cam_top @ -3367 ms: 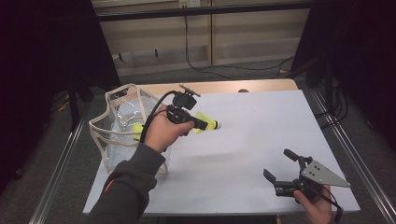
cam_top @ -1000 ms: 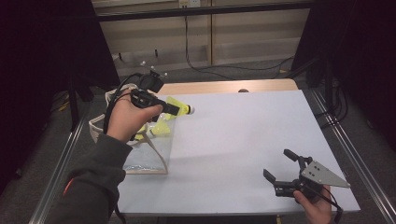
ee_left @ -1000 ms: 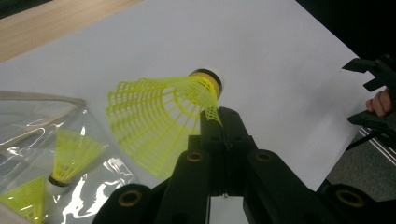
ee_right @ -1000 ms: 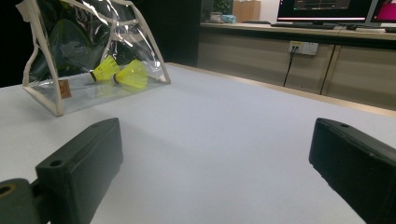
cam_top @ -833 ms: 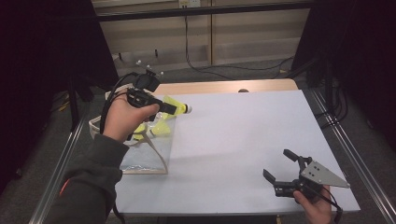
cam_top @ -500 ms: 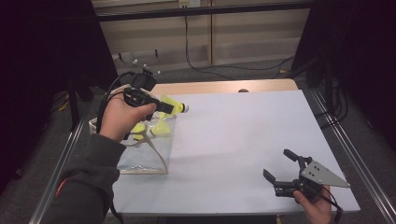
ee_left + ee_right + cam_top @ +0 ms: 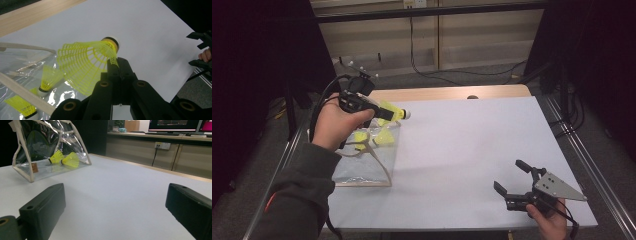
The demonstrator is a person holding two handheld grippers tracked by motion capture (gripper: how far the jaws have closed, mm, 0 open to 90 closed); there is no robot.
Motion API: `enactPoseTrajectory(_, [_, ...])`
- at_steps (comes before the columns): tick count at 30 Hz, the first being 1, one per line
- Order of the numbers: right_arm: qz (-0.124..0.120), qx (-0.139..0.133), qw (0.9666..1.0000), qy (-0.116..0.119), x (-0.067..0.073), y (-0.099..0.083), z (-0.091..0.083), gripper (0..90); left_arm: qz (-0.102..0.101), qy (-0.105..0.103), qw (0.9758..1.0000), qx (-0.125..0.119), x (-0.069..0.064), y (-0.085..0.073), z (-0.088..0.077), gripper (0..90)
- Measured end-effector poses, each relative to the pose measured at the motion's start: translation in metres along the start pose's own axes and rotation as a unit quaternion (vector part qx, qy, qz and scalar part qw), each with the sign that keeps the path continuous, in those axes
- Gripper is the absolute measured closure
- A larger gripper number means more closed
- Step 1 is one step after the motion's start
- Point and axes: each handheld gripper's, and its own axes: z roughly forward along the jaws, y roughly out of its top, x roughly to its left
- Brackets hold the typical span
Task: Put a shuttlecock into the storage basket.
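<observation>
Looks partly done: two yellow shuttlecocks (image 7: 70, 159) already in the clear bag (image 7: 362, 167) by the table's left edge, a third shuttlecock (image 7: 85, 61) pinched tight in the left gripper (image 7: 115, 65) above it, right gripper (image 7: 512, 182) wide open, empty, near the front right corner.

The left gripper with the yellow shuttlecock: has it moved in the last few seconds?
Yes. The left gripper, shut on a shuttlecock, has moved left and away toward the table's wooden far edge, now above the clear bag.
</observation>
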Motion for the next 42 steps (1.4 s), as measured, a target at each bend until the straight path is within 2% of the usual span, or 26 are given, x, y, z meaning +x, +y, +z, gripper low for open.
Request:
enactPoseTrajectory(10, [0.0, 0.0, 1.0, -0.001, 0.0, 0.0, 0.0, 2.6, -0.008, 0.004, 0.9999, -0.005, 0.006, -0.003, -0.01, 89.9])
enactPoseTrajectory(18, [0.0, -0.001, 1.0, 0.0, 0.0, 0.0, 0.0, 2.6, -0.005, 0.008, 1.0, -0.002, 0.009, -0.005, -0.017, 90.0])
enactPoseTrajectory(42, [-0.001, -0.001, 1.0, -0.001, 0.0, 0.0, 0.0, 2.6, -0.015, 0.018, 0.9997, -0.007, 0.018, -0.01, -0.03, 90.0])
